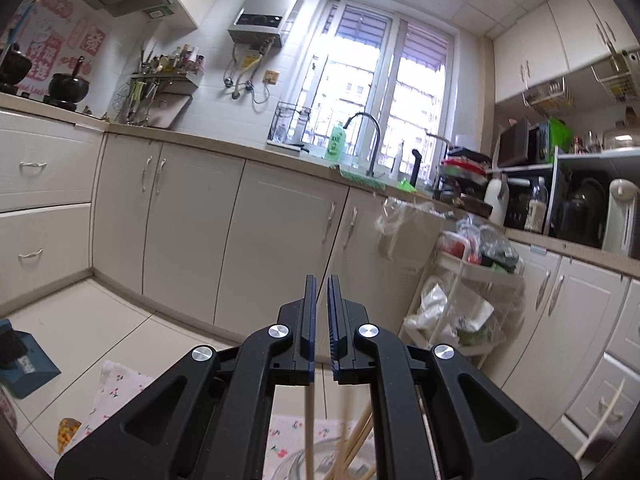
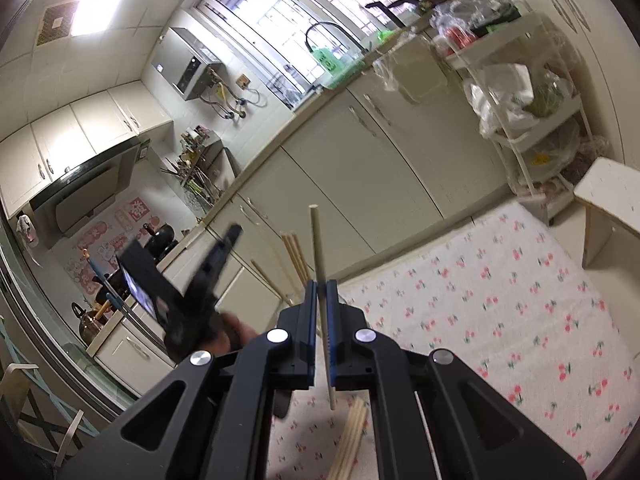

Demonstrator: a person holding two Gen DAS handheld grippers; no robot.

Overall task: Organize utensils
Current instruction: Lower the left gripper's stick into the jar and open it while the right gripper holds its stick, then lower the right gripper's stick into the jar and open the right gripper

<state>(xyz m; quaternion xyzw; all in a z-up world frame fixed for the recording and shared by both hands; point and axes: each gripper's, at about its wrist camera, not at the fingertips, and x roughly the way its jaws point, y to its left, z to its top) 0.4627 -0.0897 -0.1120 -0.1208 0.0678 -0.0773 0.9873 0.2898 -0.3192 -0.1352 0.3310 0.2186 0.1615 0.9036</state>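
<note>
My right gripper [image 2: 321,286] is shut on one wooden chopstick [image 2: 317,240], which stands nearly upright between the pads and sticks out above and below them. A bundle of loose chopsticks [image 2: 352,440] lies on the cherry-print cloth [image 2: 500,300] beneath it. My left gripper [image 1: 322,280] is shut with nothing showing between its tips. Just under it stand a chopstick [image 1: 309,424] and several slanted ones [image 1: 356,440] in a clear glass [image 1: 296,466]. Whether the left pads touch that stick I cannot tell. The left gripper [image 2: 236,234] also appears blurred in the right wrist view, beside upright chopsticks [image 2: 294,256].
Cream kitchen cabinets [image 1: 192,224] run along the far side under a counter with a sink tap [image 1: 370,140]. A white cart [image 2: 532,120] with plastic bags stands at the right. A pale stool [image 2: 612,208] sits by the cloth's far corner.
</note>
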